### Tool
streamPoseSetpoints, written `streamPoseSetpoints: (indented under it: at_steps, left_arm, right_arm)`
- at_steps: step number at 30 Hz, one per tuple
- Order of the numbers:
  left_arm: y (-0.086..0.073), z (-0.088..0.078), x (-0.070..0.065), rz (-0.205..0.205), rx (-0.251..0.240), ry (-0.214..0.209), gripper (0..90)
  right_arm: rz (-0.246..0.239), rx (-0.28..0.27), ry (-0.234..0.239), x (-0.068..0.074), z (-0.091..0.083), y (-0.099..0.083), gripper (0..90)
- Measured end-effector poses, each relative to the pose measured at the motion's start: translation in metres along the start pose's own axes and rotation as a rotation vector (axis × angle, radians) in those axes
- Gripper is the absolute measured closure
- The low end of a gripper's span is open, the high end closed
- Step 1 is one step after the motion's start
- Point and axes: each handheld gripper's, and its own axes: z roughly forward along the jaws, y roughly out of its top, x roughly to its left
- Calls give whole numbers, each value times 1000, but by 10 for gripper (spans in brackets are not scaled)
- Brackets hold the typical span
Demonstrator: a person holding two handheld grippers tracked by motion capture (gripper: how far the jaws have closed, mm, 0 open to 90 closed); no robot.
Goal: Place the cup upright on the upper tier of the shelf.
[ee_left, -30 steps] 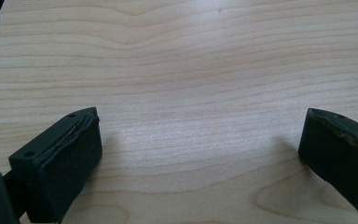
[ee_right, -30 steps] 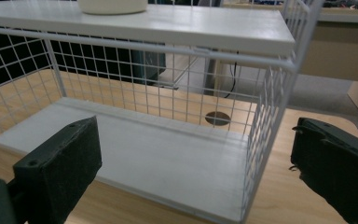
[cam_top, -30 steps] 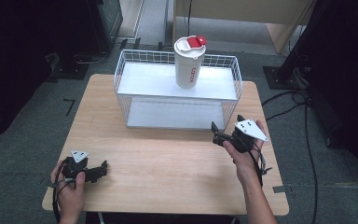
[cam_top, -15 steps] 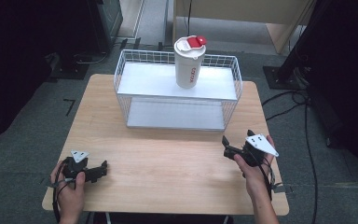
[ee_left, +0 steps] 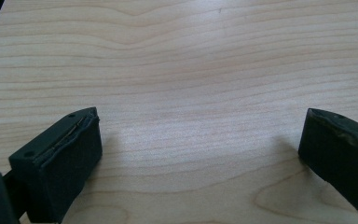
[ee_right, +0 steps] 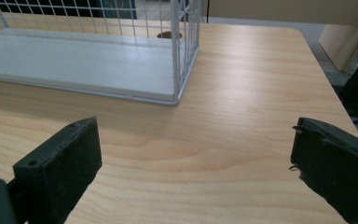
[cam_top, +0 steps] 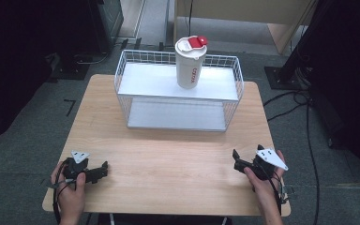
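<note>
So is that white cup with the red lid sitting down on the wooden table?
No, the cup stands on the wire rack's upper shelf.

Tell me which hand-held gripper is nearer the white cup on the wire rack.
Right. The right hand-held gripper sits below-right of the white cup; the left hand-held gripper lies farther, at the near-left corner.

Left gripper (cam_top: 104, 169) and right gripper (cam_top: 236, 160) low, well apart, jaws wide, nothing between them
</note>
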Motion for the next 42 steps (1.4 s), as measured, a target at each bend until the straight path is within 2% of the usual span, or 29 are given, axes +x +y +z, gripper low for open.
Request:
streamPoseSetpoints:
  at_steps: [11, 15, 20, 22, 27, 31, 34, 38, 42]
  left_arm:
    - [0, 0, 0, 0, 0, 0, 0]
    - [0, 0, 0, 0, 0, 0, 0]
    - [0, 0, 0, 0, 0, 0, 0]
    - [0, 0, 0, 0, 0, 0, 0]
    - [0, 0, 0, 0, 0, 0, 0]
    - [0, 0, 0, 1, 0, 0, 0]
    - [0, 0, 0, 0, 0, 0, 0]
    - [0, 0, 0, 1, 0, 0, 0]
    - [0, 0, 0, 0, 0, 0, 0]
  right_arm:
    - [1, 73, -44, -19, -13, -27, 17]
    - [9, 86, -49, -24, -17, -31, 17]
    - [-6, 137, -59, -29, -19, -38, 16]
    - [-1, 140, -64, -29, -20, -39, 17]
    - [-25, 212, -64, -32, -23, -41, 3]
    - [4, 270, -64, -38, -24, -43, 3]
    - [3, 325, -80, -43, -25, -45, 3]
    - [24, 364, -75, -48, -27, -47, 0]
    - [3, 366, -64, -50, -28, -48, 0]
